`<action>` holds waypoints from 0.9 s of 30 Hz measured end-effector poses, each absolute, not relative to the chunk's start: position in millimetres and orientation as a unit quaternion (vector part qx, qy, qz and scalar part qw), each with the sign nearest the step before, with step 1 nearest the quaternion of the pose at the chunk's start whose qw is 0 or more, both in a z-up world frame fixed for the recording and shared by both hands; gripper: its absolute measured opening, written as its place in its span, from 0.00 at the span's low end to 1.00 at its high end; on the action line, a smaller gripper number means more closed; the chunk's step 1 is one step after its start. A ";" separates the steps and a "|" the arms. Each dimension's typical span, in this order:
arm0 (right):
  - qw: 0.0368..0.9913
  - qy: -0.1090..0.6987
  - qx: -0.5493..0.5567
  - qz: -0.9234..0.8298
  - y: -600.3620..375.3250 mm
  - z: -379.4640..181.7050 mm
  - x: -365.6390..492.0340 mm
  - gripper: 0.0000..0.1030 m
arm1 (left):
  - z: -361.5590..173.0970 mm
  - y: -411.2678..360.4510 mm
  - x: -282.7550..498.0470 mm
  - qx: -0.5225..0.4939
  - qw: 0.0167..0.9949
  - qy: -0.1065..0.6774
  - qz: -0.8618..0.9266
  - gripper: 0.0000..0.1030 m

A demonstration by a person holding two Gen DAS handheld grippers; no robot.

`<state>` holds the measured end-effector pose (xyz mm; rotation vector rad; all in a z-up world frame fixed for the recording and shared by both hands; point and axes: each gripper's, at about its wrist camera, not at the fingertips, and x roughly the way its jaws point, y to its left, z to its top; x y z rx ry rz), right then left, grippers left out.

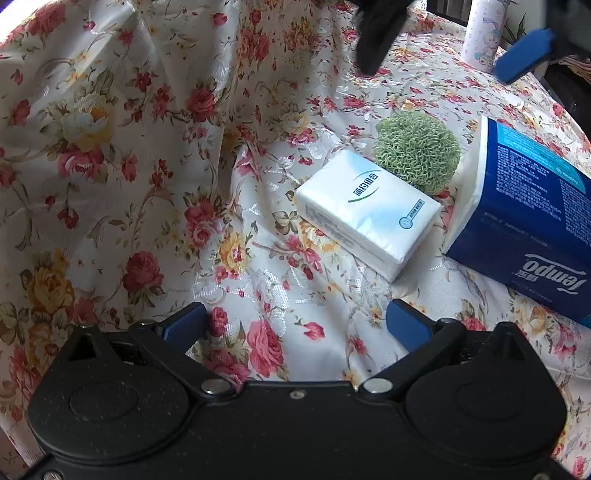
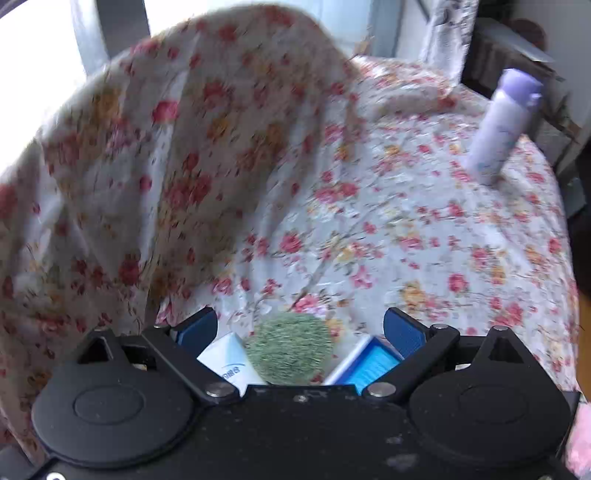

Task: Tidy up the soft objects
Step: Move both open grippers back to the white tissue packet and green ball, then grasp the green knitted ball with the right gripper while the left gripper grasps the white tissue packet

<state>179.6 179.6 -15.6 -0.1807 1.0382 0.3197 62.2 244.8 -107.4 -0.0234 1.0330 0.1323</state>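
A: Left wrist view: how is the left gripper (image 1: 297,325) seen?

B: Its jaws are spread as wide as they go, and nothing is held between the blue pads (image 1: 184,325). Only the floral cloth (image 1: 129,166) lies under them.

A: What is found beyond it?

B: A white tissue pack (image 1: 365,212) is laid flat on the cloth, a little ahead and to the right. A green ball (image 1: 417,151) is set just behind it, touching or nearly touching its far corner. A blue Tempo pack (image 1: 524,221) is stood at the right, close beside both. Farther back a pale bottle (image 1: 482,33) is stood upright, and the right gripper (image 1: 443,44) is seen near the top edge with its fingers apart.

A: And the right wrist view?

B: The picture is blurred. The right gripper (image 2: 299,328) is shown open, with nothing gripped. The ball (image 2: 290,349) is seen low between the pads, untouched by them, with the tissue pack (image 2: 229,363) at its left and the Tempo pack (image 2: 369,365) at its right. The cloth (image 2: 369,221) is heaped up high at the left. The bottle (image 2: 498,129) is seen at the far right, well apart.
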 end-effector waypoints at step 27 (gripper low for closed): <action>0.834 0.524 -0.090 0.148 188.7 -40.8 186.3 0.58 | -107.1 242.2 61.5 0.000 0.872 0.487 0.058 0.98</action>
